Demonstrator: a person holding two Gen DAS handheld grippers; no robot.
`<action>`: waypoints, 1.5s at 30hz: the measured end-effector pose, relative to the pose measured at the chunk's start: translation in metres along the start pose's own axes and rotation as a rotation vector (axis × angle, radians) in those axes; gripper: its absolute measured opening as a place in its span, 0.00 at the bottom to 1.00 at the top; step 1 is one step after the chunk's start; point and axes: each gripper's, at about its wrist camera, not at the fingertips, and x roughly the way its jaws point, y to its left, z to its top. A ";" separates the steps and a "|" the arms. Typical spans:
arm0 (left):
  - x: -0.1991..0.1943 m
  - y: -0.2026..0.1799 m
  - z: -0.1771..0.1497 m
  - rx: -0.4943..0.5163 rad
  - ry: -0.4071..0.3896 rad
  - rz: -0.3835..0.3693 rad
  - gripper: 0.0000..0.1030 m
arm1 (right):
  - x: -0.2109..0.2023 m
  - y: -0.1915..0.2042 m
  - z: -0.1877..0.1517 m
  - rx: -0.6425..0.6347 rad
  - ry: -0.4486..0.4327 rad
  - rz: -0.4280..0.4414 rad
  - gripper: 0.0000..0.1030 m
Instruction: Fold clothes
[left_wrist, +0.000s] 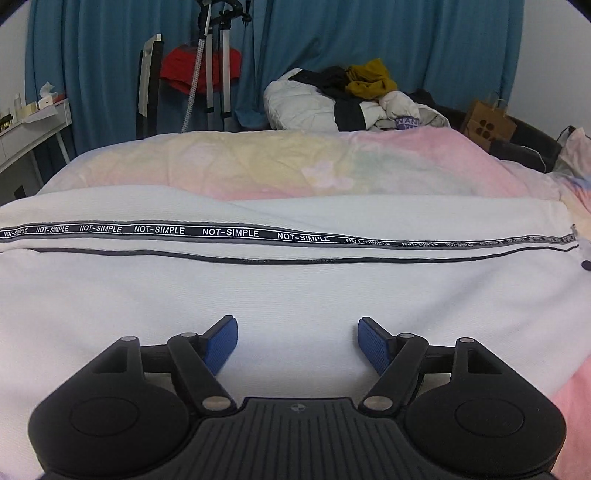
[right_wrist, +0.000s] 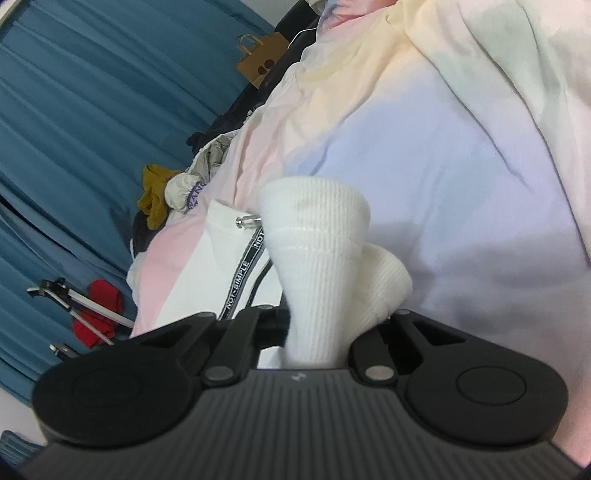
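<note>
My left gripper (left_wrist: 297, 341) hangs with jaws wide apart and empty, just above the white trousers (left_wrist: 295, 295), which lie flat across the pastel bedcover (left_wrist: 406, 166). My right gripper (right_wrist: 325, 325) is clamped on the trousers' ribbed cuff (right_wrist: 317, 258), lifted off the bedcover. A lettered black stripe (left_wrist: 229, 232) runs along the trouser leg. A clothes pile (left_wrist: 354, 99) lies beyond, before blue curtains (left_wrist: 369, 37).

Each matte black ribbed-housing gripper (left_wrist: 297, 345) carries silver pivot pins, twin linkage arms and blue textured fingertip pads (left_wrist: 221, 343).
</note>
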 end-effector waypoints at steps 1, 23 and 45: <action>0.001 0.000 -0.001 0.007 0.002 0.000 0.72 | 0.000 0.001 0.000 -0.006 -0.001 -0.007 0.12; 0.006 0.003 -0.004 0.035 0.018 -0.005 0.72 | -0.014 0.033 -0.010 -0.157 -0.073 -0.117 0.12; 0.009 0.016 -0.003 0.039 0.000 -0.044 0.74 | -0.078 0.155 -0.021 -0.468 -0.273 -0.155 0.12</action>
